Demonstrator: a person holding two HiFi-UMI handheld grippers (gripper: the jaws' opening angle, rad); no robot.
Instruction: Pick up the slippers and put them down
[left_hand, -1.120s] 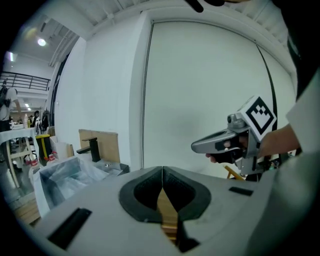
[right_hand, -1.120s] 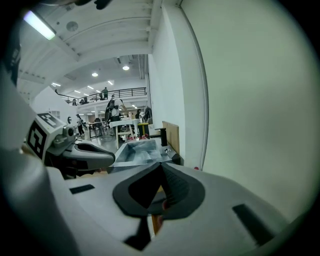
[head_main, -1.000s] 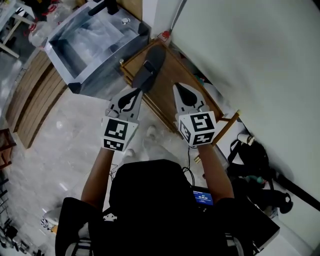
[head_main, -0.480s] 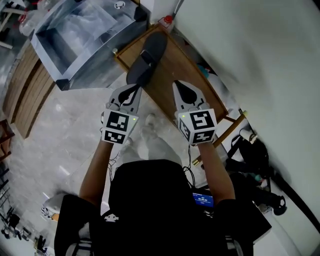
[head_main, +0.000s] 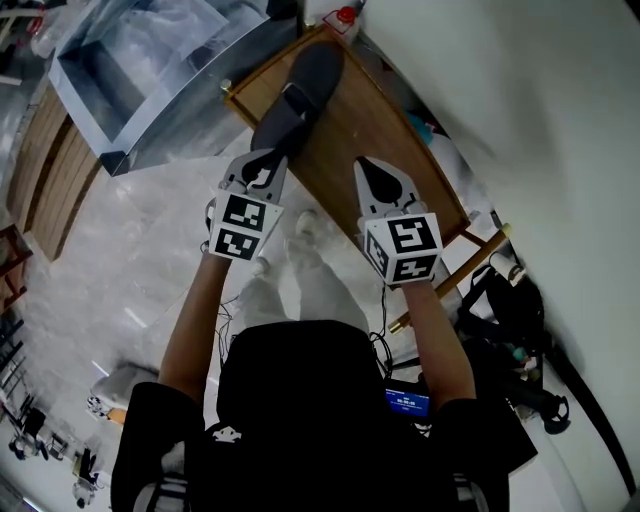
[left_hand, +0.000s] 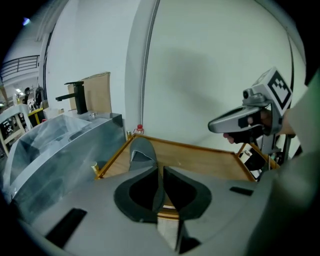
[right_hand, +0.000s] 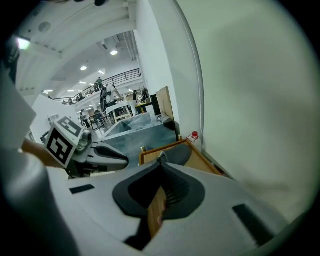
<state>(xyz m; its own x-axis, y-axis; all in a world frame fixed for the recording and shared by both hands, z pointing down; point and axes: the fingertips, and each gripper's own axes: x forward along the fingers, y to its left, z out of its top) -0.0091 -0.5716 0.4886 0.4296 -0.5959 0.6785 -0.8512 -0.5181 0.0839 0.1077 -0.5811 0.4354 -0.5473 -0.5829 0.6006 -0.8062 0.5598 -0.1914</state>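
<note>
The grey slipper (head_main: 297, 92) stretches over the left half of the wooden table (head_main: 370, 140), toe toward the far corner. You cannot tell whether its sole touches the wood. Your left gripper (head_main: 266, 163) clamps its heel at the table's near edge. Your right gripper (head_main: 379, 177), jaws pressed together on nothing, hangs over the table's right half. A grey basin (head_main: 120, 90) stands just beside the table's left edge.

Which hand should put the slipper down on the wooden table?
Left. The left gripper is shut on one end of the grey slipper, over the wooden table. The right gripper is shut and empty beside it.
</note>
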